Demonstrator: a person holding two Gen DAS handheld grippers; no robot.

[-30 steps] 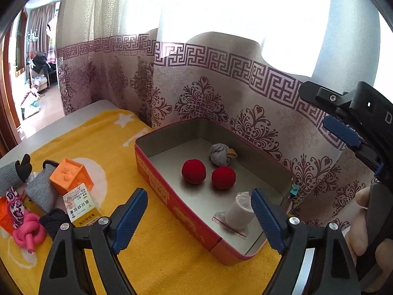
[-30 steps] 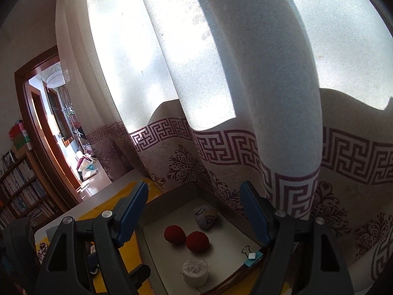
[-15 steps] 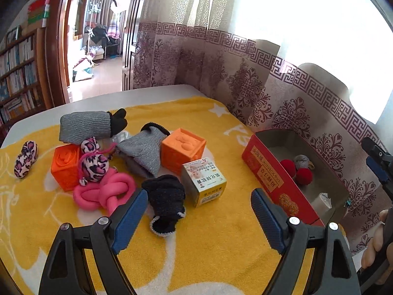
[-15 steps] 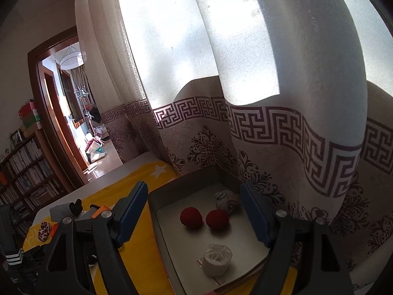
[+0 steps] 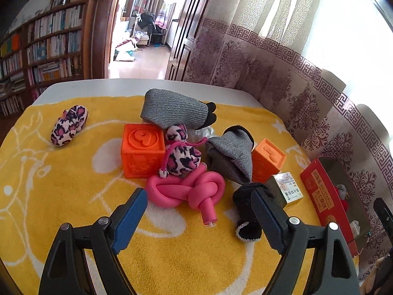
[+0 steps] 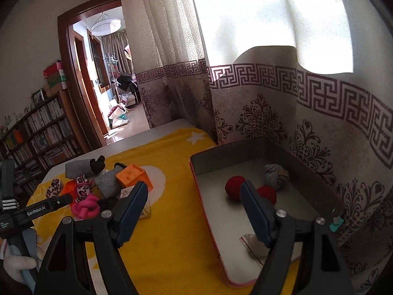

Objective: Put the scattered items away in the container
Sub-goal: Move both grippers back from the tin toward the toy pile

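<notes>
Yellow blanket [image 5: 73,196] carries a tangled heap, pink knotted tube [image 5: 189,189] touching the leopard pouch [image 5: 183,159], well apart from the red tin [image 6: 245,221]; left gripper [image 5: 199,218] and right gripper [image 6: 194,211] both gape empty, so a grab risks dragging neighbours along.

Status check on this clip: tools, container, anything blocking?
Left tool open, empty, over the knotted pink foam tube. Right tool open, empty. Red rectangular tin holds two red balls; pile unsorted. Nothing blocking.
</notes>
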